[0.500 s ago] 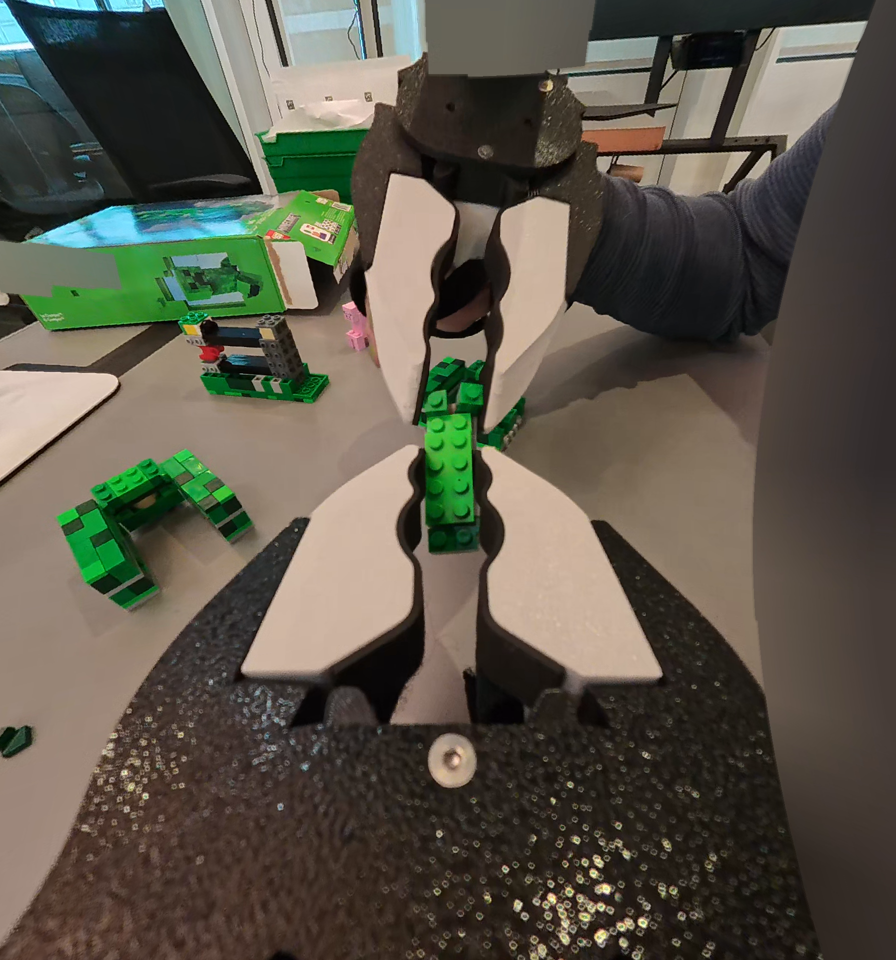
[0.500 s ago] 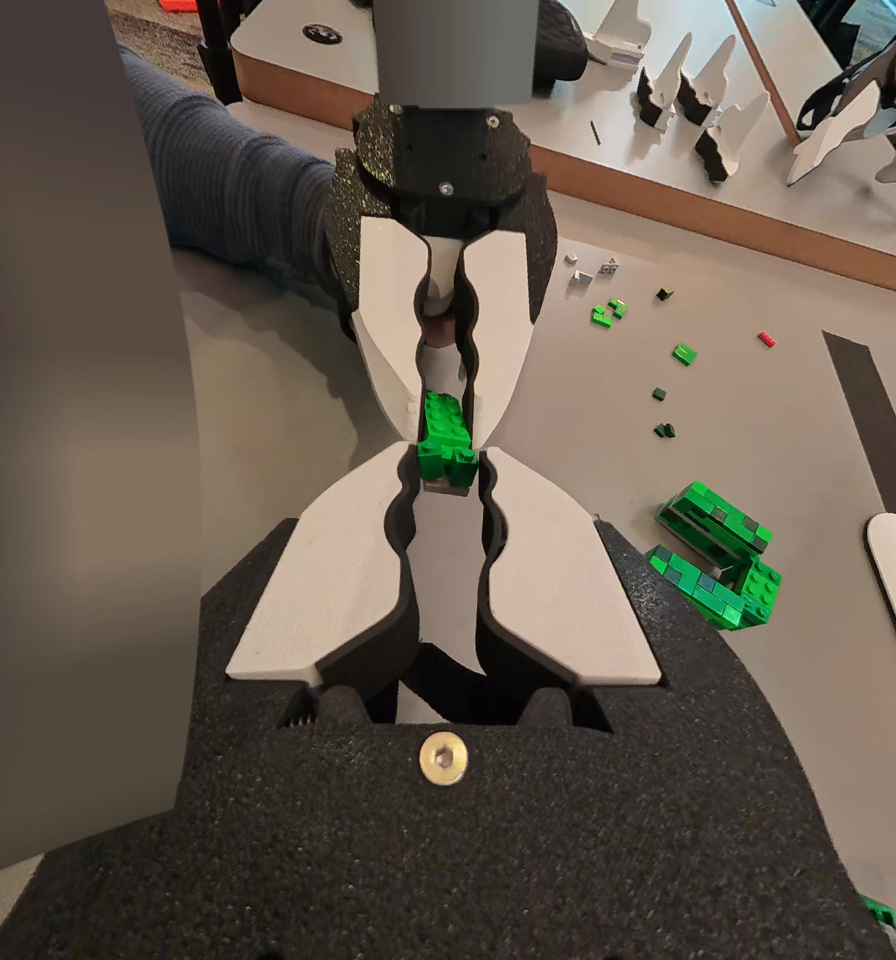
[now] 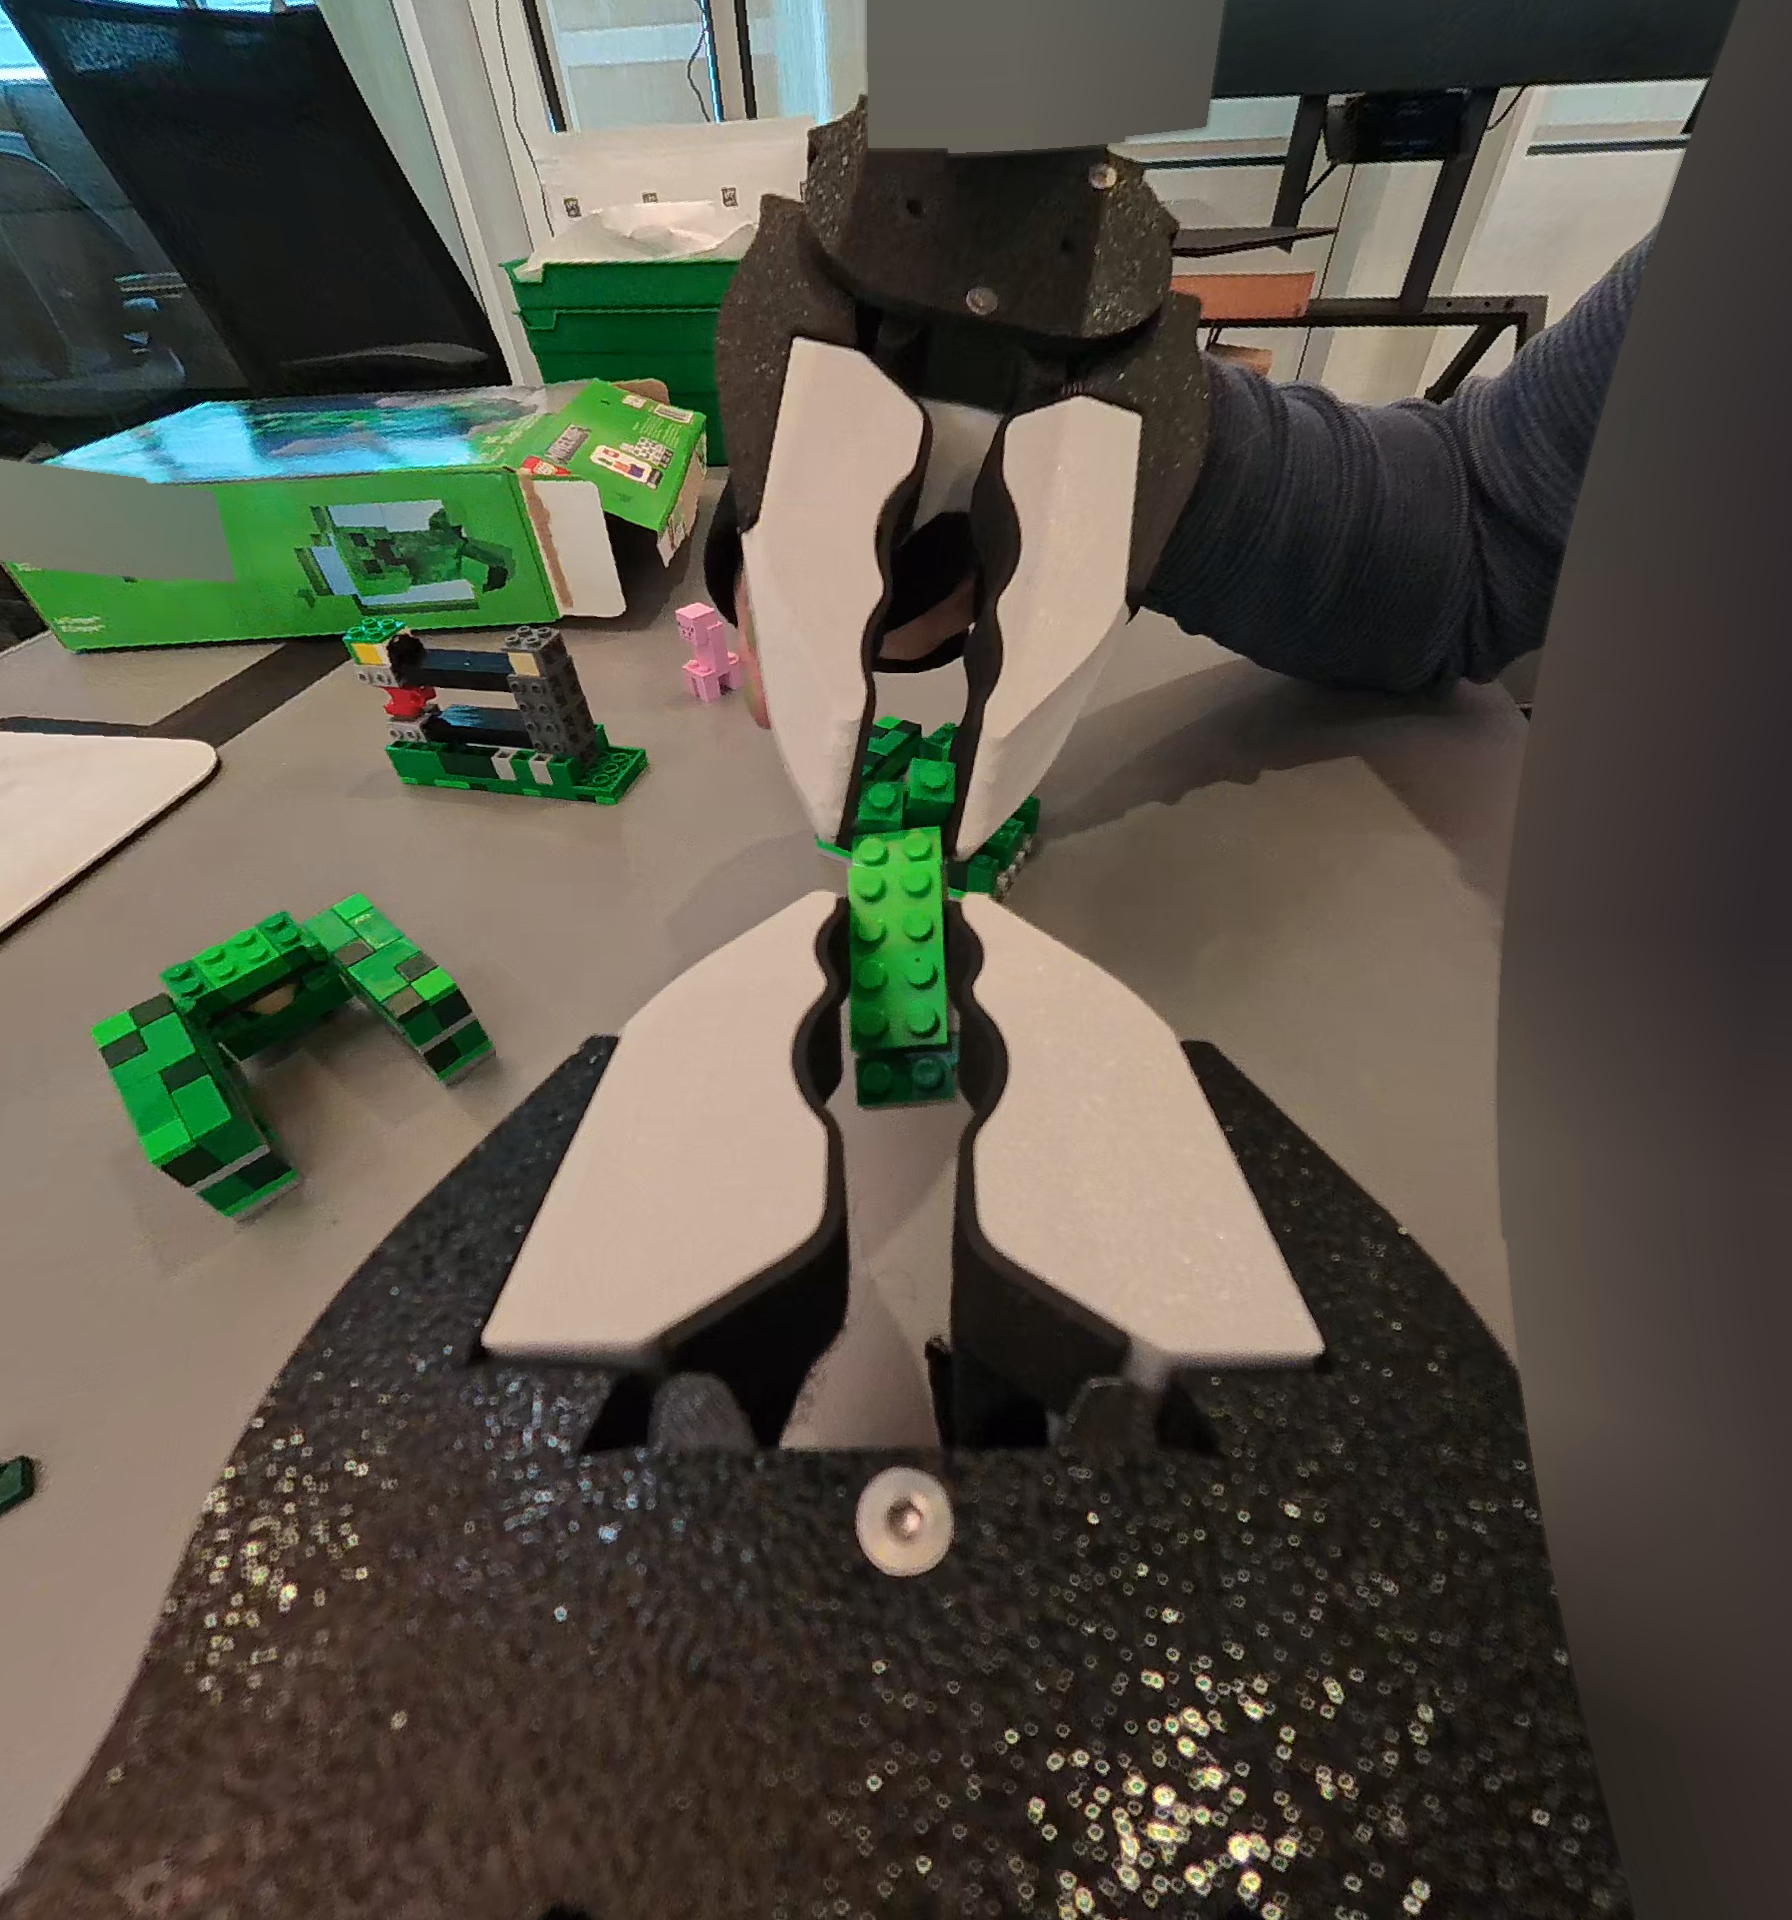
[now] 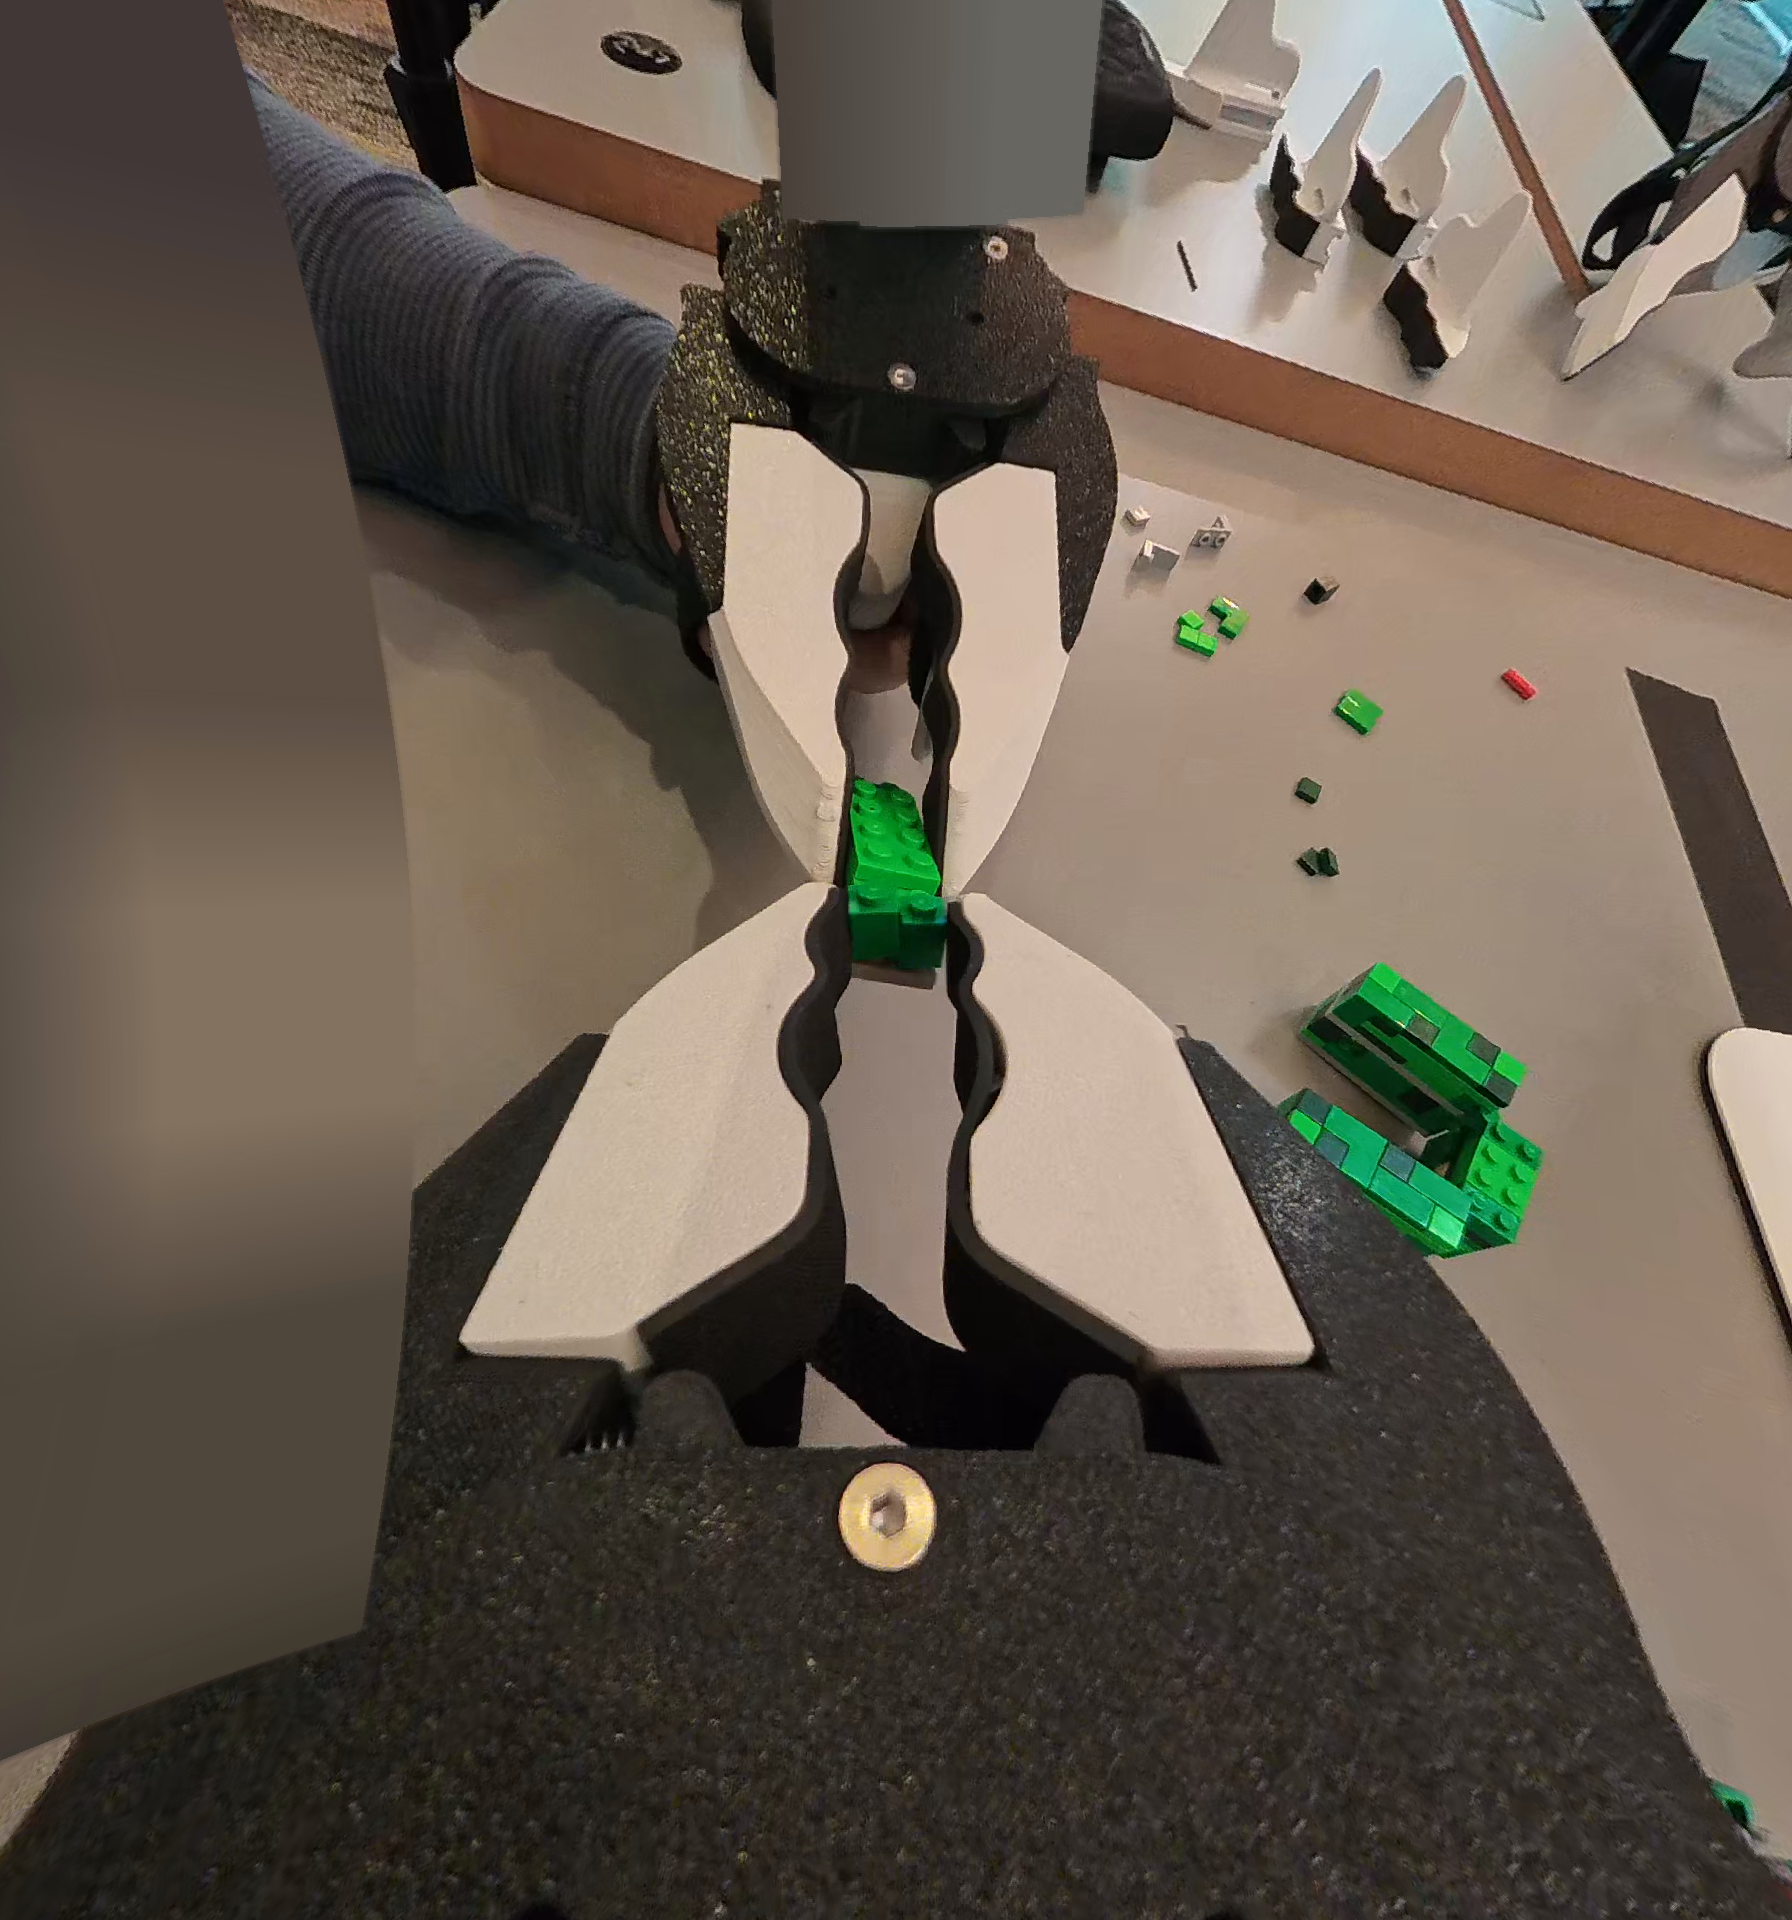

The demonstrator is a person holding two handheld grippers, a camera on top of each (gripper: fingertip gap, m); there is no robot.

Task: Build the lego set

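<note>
Spreading beneath me, the grey table (image 3: 1235, 1039) carries a green box (image 3: 279, 540); my left gripper (image 3: 897, 925) and right gripper (image 4: 892, 914) both pinch one studded green brick stack (image 3: 900, 977).

The brick stack (image 3: 900, 977) sits between the fingertips of the left gripper (image 3: 897, 925) and the right gripper (image 3: 897, 831), which meet tip to tip above the table (image 3: 1235, 935). In the left wrist view, the arch (image 3: 279, 1049) lies left of the left gripper. The frame (image 3: 502, 717) stands behind the arch, the box (image 3: 279, 530) behind the frame. The figure (image 3: 705, 652) stands right of the frame. A pile (image 3: 913, 774) lies behind the stack. In the right wrist view, loose pieces (image 4: 1354, 712) lie right of the grippers.
</note>
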